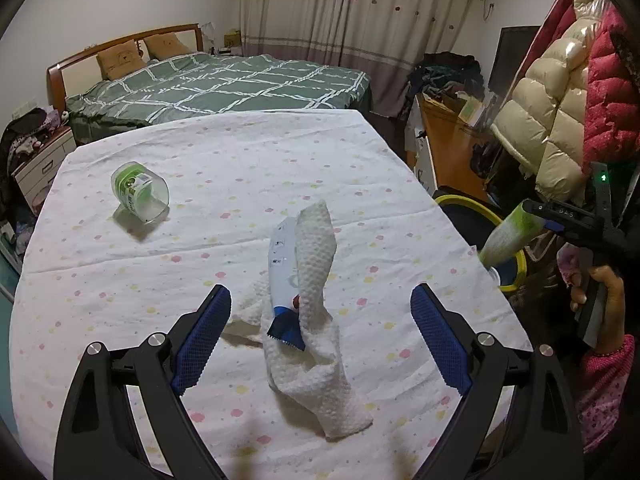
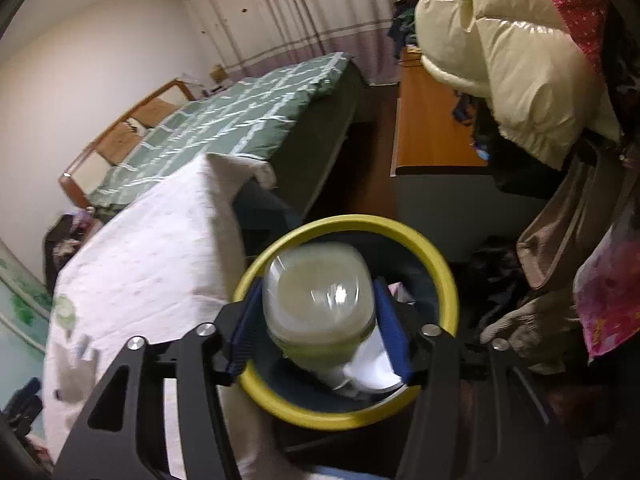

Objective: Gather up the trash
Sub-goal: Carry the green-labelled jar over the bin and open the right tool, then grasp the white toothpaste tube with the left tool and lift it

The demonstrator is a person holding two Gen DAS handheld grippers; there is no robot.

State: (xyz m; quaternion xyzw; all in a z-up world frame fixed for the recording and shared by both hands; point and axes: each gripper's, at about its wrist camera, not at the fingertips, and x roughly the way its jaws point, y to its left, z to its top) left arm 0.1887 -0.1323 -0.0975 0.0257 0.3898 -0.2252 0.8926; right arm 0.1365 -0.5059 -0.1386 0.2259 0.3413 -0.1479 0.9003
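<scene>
A crumpled white paper towel [image 1: 316, 248] lies on the dotted white tablecloth [image 1: 200, 272] with a blue-and-white wrapper [image 1: 282, 272] tucked against it. My left gripper [image 1: 320, 296] hangs open just above and in front of both, touching neither. A clear cup with green lid [image 1: 140, 194] lies on its side at the far left. My right gripper [image 2: 319, 286] is over the yellow-rimmed bin [image 2: 348, 222]. Between its blue pads [image 2: 394, 336] is a blurred, greenish clear cup [image 2: 320, 292], and the pads stand slightly off its sides. From the left wrist view that cup [image 1: 508, 236] tilts down toward the bin [image 1: 460, 200].
White paper [image 2: 372, 364] lies inside the bin. Puffy coats [image 1: 560, 120] hang at the right, above a wooden desk [image 1: 444, 136]. A green checked bed [image 1: 224, 84] stands beyond the table, and a nightstand [image 1: 40, 168] with clutter at the left. A hand [image 1: 604, 300] holds the right gripper.
</scene>
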